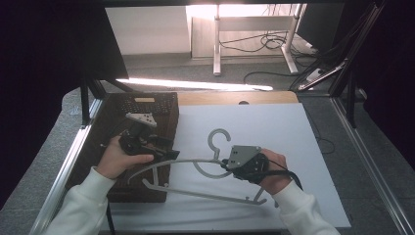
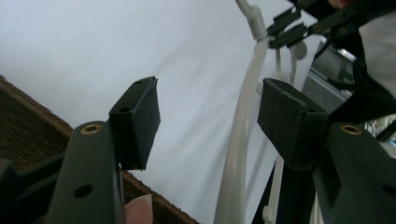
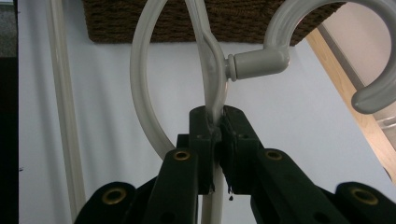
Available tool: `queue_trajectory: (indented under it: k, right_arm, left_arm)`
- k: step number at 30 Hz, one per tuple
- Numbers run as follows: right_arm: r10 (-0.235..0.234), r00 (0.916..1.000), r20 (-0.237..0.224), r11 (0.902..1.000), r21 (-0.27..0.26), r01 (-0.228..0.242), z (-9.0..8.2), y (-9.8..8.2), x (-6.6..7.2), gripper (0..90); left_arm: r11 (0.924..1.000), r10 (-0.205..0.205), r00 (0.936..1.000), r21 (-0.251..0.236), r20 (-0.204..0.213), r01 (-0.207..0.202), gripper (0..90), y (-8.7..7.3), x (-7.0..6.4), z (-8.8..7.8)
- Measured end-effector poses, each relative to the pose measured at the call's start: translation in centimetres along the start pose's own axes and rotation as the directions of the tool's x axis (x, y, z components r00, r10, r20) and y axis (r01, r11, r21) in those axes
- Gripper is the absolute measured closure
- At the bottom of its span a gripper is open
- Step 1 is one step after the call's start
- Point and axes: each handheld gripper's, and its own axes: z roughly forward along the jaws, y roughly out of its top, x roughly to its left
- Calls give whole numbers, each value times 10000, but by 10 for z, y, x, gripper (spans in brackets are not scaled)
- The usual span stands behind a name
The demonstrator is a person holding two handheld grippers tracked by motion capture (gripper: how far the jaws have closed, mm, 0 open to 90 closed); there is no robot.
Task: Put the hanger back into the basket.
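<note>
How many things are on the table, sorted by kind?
Hanger: 1
Basket: 1
Grippers: 2, the left gripper and the right gripper
Total: 4

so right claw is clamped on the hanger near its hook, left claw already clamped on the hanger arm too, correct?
Not quite. The right claw is clamped on the hanger near its hook, as the right gripper view shows. But the left claw isn't clamped: in the left gripper view its pads stand apart, with the hanger arm between them and a gap on each side.
</note>
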Motion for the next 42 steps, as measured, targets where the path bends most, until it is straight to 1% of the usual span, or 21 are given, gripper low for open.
queue_trajectory:
  k: [3, 4, 5, 7, 9, 11, 14, 16, 19, 21, 22, 23, 24, 26, 27, 30, 31, 32, 37, 40, 42]
  right_arm:
    - [-159, 9998, -130, 9999, -35, 159, 1, 2, 3, 823]
    - [-376, 9991, -179, 9993, -2, 376, 2, 5, 6, 822]
    - [-376, 9991, -179, 9993, -2, 376, 2, 5, 6, 822]
    - [-639, 9978, -170, 9980, 18, 639, 2, 7, 9, 822]
    - [-774, 9968, -186, 9970, 20, 774, 4, 9, 11, 822]
    - [-748, 9970, -217, 9972, -76, 747, 5, 10, 12, 823]
    - [-720, 9972, -210, 9974, 19, 720, 5, 10, 12, 822]
    - [-762, 9970, -152, 9971, -20, 762, 6, 9, 11, 823]
    - [-697, 9975, -84, 9975, -89, 696, 5, 9, 11, 823]
    - [-689, 9976, -65, 9975, -180, 688, 4, 10, 12, 822]
    - [-743, 9972, -34, 9972, -104, 742, 4, 10, 12, 822]
    - [-754, 9971, -32, 9971, -124, 754, 4, 10, 12, 823]
    - [-754, 9971, -32, 9971, -124, 754, 4, 10, 12, 823]
    - [-774, 9970, 51, 9970, -56, 774, 5, 10, 12, 822]
    - [-779, 9969, 69, 9970, -34, 779, 6, 11, 12, 822]
    - [-815, 9967, -49, 9967, -17, 815, 6, 11, 12, 822]
    - [-815, 9967, -49, 9967, -17, 815, 6, 11, 12, 822]
    - [-806, 9967, -76, 9967, -37, 806, 6, 10, 12, 822]
    - [-637, 9976, -252, 9977, -267, 631, 6, 10, 10, 821]
    - [-645, 9977, -220, 9976, -265, 639, 2, 12, 9, 819]
    - [-669, 9976, -187, 9974, -292, 664, 0, 13, 9, 816]
  left_arm:
    - [9996, 21, 9997, 295, 248, -29, 434, -1, 0, 6]
    - [9992, 76, 9993, 391, 366, -90, 456, -1, 0, 8]
    - [9989, 81, 9987, 464, 505, -104, 456, -1, 0, 9]
    - [9980, 60, 9958, 622, 908, -117, 472, -2, 0, 12]
    - [9961, 61, 9924, 870, 1232, -169, 477, -2, 0, 15]
    - [9942, 88, 9896, 1044, 1436, -240, 477, -3, -1, 18]
    - [9939, 45, 9858, 1078, 1676, -228, 478, -4, 0, 18]
    - [9915, -3, 9861, 1282, 1660, -213, 485, -5, 0, 20]
    - [9873, 6, 9859, 1564, 1672, -271, 513, -7, 0, 26]
    - [9859, 74, 9866, 1639, 1630, -345, 565, -8, -1, 27]
    - [9853, 78, 9868, 1670, 1617, -351, 597, -8, -2, 28]
    - [9843, 81, 9870, 1727, 1606, -362, 655, -9, -2, 29]
    - [9832, 77, 9870, 1789, 1608, -368, 655, -9, -2, 29]
    - [9797, 95, 9871, 1962, 1600, -412, 707, -9, -3, 30]
    - [9777, 112, 9865, 2050, 1632, -450, 762, -9, -4, 31]
    - [9737, 244, 9845, 2190, 1738, -628, 785, -10, -6, 31]
    - [9763, 205, 9838, 2083, 1782, -581, 785, -10, -7, 31]
    - [9753, 354, 9838, 2085, 1757, -723, 788, -10, -7, 30]
    - [9822, 491, 9819, 1696, 1831, -807, 803, -12, -10, 24]
    - [9846, 549, 9824, 1539, 1787, -830, 805, -12, -12, 22]
    - [9854, 650, 9835, 1448, 1687, -899, 807, -11, -13, 21]
